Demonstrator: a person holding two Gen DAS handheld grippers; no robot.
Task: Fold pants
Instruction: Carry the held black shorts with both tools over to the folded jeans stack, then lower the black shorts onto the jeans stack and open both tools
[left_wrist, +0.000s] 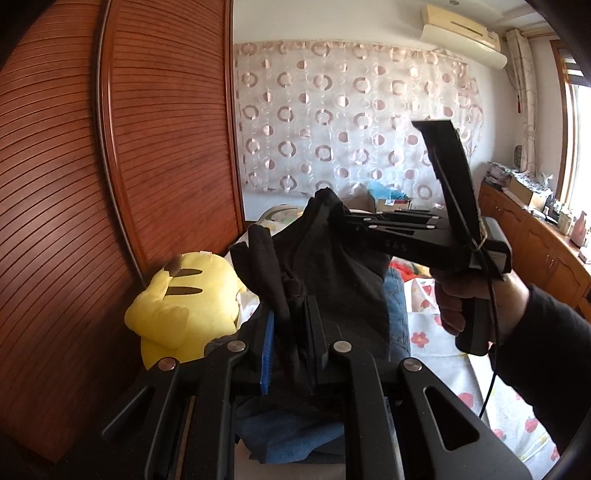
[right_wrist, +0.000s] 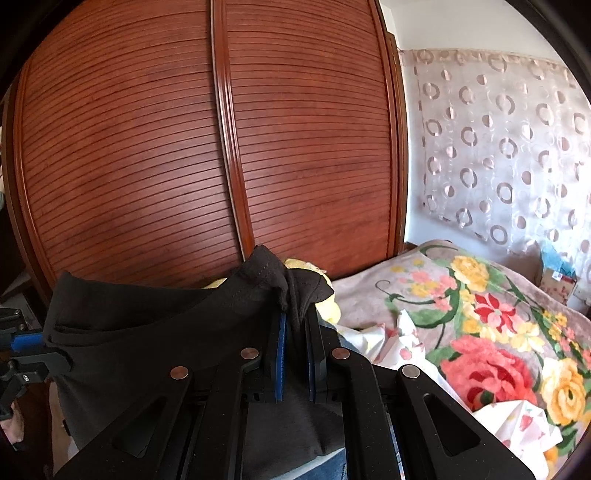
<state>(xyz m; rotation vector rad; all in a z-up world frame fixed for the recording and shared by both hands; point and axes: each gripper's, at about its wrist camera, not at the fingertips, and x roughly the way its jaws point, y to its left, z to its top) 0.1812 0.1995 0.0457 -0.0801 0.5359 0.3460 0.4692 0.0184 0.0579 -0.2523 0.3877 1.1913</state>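
Note:
Black pants hang in the air, stretched between both grippers above the bed. My left gripper is shut on a bunched edge of the black fabric, which pokes up between its blue-padded fingers. In the left wrist view, the right gripper comes in from the right, held by a hand in a dark sleeve, pinching the far corner of the pants. In the right wrist view, my right gripper is shut on a gathered corner of the pants, and the cloth runs left to the left gripper at the frame edge.
A louvred wooden wardrobe stands close behind. A yellow plush toy lies by it on the bed. A flowered blanket and a white printed sheet cover the bed. Blue jeans lie beneath the pants. A wooden sideboard lines the right wall.

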